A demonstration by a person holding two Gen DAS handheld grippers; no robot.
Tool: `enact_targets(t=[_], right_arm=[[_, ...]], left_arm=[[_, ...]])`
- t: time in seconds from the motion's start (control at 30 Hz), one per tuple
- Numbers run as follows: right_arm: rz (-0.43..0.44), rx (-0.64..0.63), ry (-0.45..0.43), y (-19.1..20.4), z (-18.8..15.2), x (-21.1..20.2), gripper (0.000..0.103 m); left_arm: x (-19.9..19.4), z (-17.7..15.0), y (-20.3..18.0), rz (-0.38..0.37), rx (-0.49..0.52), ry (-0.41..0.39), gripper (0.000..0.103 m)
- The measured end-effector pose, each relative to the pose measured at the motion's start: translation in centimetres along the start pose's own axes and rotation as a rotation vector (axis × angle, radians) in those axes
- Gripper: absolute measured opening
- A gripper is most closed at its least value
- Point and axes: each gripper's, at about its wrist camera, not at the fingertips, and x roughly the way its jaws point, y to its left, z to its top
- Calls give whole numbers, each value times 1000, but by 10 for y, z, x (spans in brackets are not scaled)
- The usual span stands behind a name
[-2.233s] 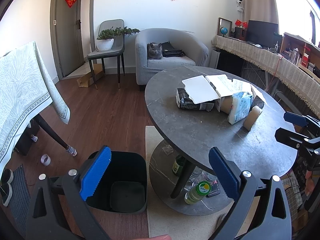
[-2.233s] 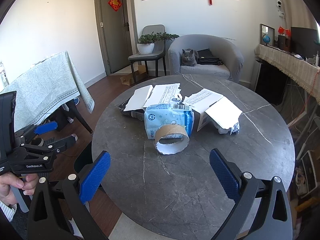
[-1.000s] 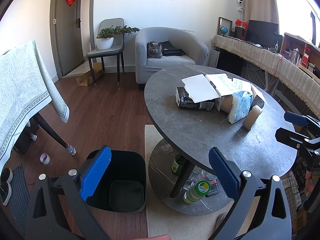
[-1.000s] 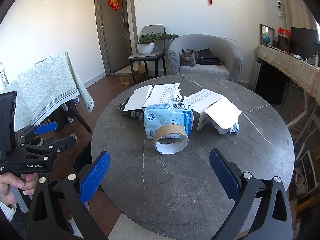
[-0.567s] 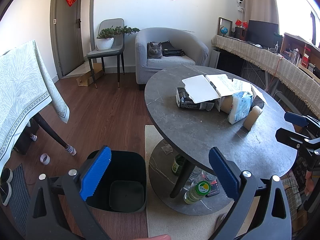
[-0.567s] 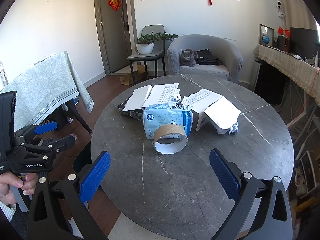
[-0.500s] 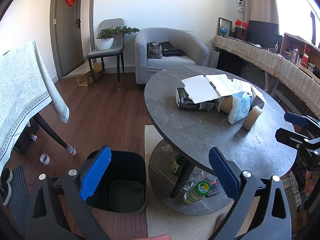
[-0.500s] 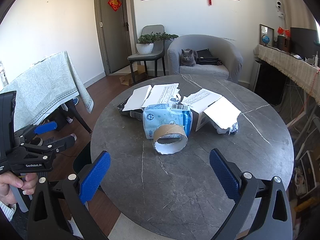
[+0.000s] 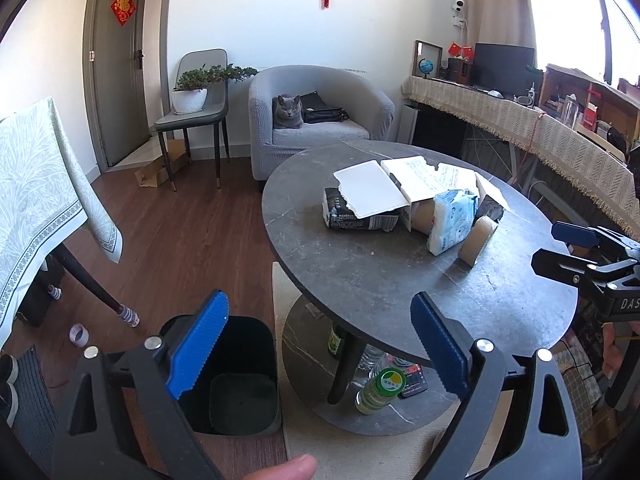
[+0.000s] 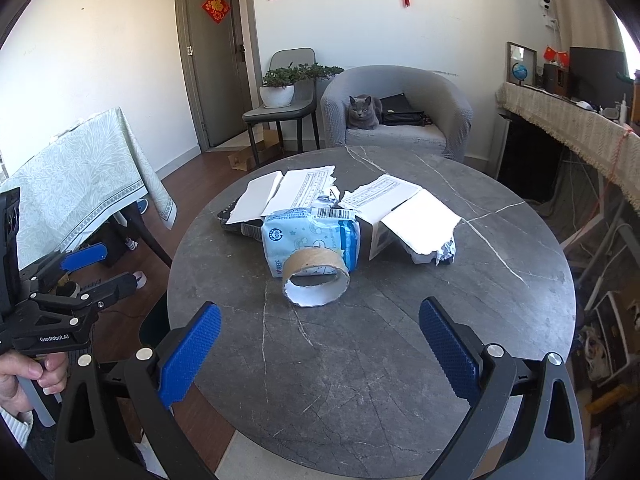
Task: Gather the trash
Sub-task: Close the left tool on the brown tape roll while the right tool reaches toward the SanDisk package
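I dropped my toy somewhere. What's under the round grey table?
Under the round grey marble table, a green-capped plastic bottle, a dark green glass bottle and a clear bottle sit on its lower shelf. The tabletop hides the rest.

Right tongs point(image 10: 320, 340) stand wide apart above the near half of the round grey bench point(image 10: 500, 300), nothing between the blue pads point(image 10: 188, 356). A cardboard tape roll point(image 10: 316, 278) lies ahead, touching a blue-and-white plastic packet point(image 10: 308, 236). Torn white cardboard sheets point(image 10: 416, 216) lie behind and beside the packet. Left tongs point(image 10: 108, 268), gripped by a hand point(image 10: 28, 376), stand off the bench's left edge, jaws apart and empty. A grey cat point(image 10: 362, 112) sits on an armchair point(image 10: 448, 100) beyond.
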Motion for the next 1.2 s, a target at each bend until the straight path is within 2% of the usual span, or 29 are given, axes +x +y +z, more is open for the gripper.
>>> enact_targets(t=[0.1,0.23,0.33,0.4,0.43,0.53,0.77,1.07,1.2], right_arm=[[-4,10,2,-4,-1,-1,100],[-6,15,0,-9,-2,-5,100],[-7,12,2,-11,-2,-5,100],[-7,11,3,-13,-2,-6,99],[-7,10,4,-14,-2,-6,99],[-1,18,7,-21,0,-5,93],[27,71,1,-47,5,-1,79],[32,60,16,-60,16,11,63],[41,51,25,-64,20,16,59]], left_arm=[[1,0,-7,-46,15,4,83],[0,2,-15,-131,24,-11,80],[0,3,-24,-163,42,-18,77],[2,4,-30,-187,55,-9,66],[4,5,-34,-198,63,-5,65],[8,7,-41,-237,74,-3,62],[27,15,-56,-333,83,13,44],[53,25,-79,-399,124,32,41],[64,31,-83,-417,116,39,41]])
